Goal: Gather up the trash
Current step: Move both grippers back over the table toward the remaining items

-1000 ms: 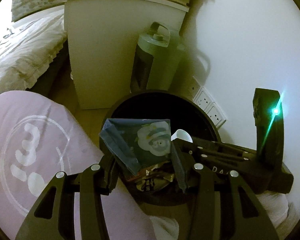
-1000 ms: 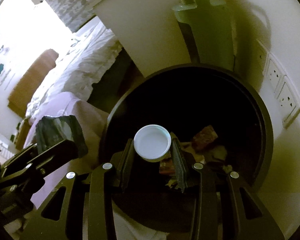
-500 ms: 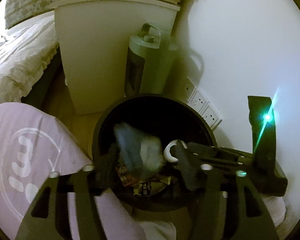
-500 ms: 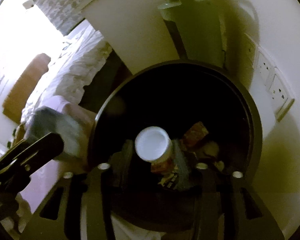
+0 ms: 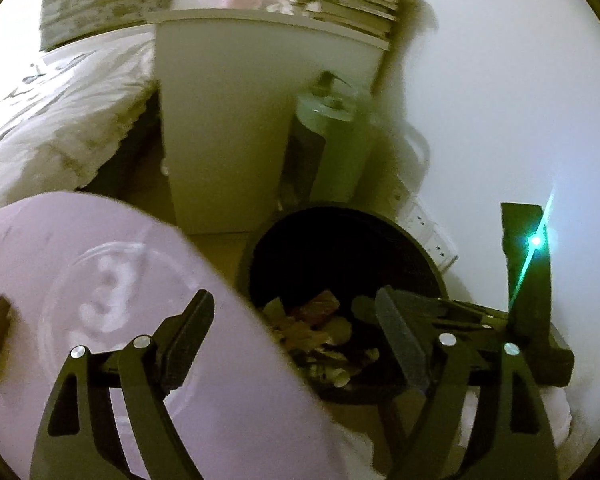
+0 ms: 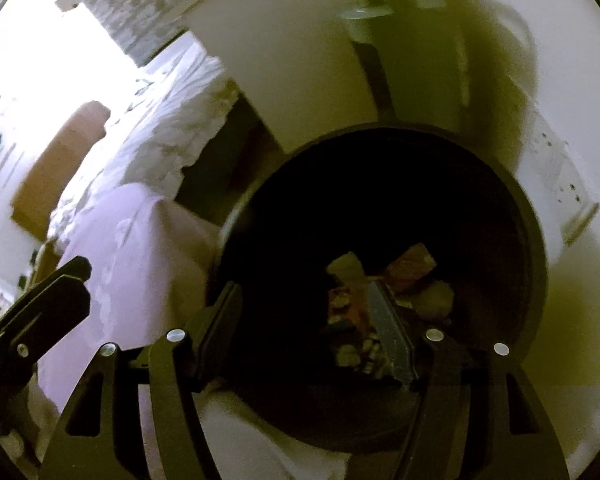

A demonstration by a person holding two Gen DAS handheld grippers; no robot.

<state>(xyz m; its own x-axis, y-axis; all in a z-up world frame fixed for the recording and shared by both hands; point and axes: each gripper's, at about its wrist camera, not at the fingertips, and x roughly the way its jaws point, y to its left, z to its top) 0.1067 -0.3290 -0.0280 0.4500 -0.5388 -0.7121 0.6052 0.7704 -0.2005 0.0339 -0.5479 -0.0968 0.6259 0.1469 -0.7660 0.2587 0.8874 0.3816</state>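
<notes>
A round black trash bin stands on the floor by the white wall; it also shows in the right wrist view. Crumpled wrappers and scraps lie at its bottom, also seen in the right wrist view. My left gripper is open and empty, over the bin's left rim. My right gripper is open and empty above the bin mouth. The right gripper's body shows in the left wrist view at the bin's right side.
A white bedside cabinet and a green appliance stand behind the bin. Wall sockets sit to its right. A lilac cloth-covered leg is left of the bin, a bed beyond it.
Both grippers have opened. The blue wrapper from the left and the white cup from the right have dropped into the bin. The left gripper has shifted left.
</notes>
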